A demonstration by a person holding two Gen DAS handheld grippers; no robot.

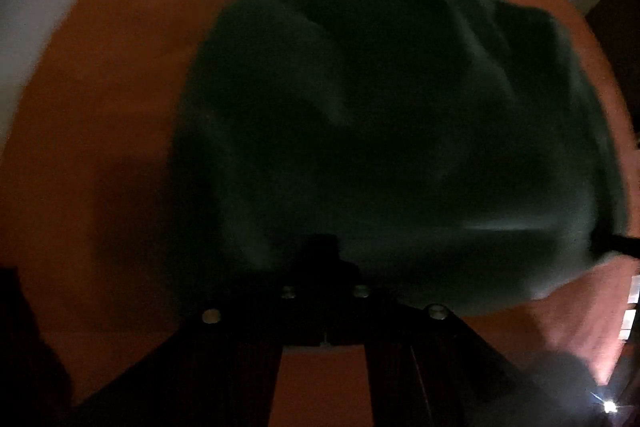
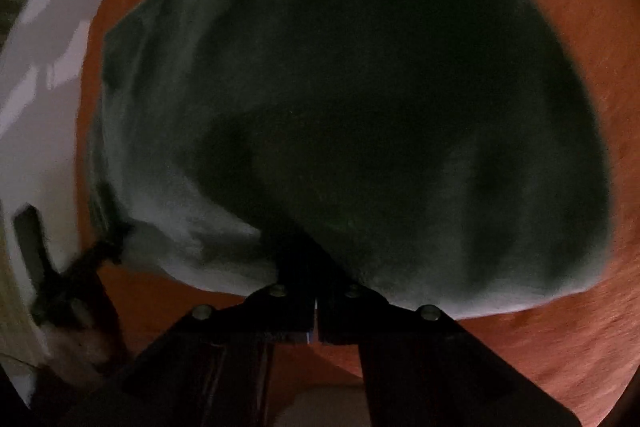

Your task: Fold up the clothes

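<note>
Currently the dark green garment [image 1: 400, 115] lies rumpled on the orange desk [image 1: 100, 87]. Both the left claw [image 1: 324, 255] and right claw [image 2: 298, 255] are clenched on its near edge. Soft, light, limp cloth; hold at hems or corners.

Garment [image 1: 400, 115] lies rumpled on table [image 1: 100, 107], spread ahead of both grippers. Left gripper [image 1: 320, 251] at garment's near edge, jaws together on fabric; bare table to its left. Right gripper [image 2: 298, 259] at same near edge further right, jaws together on fabric; bare table to its right. Left wrist view: right gripper's tip at garment's right corner. Wall beyond table's far edge.
</note>
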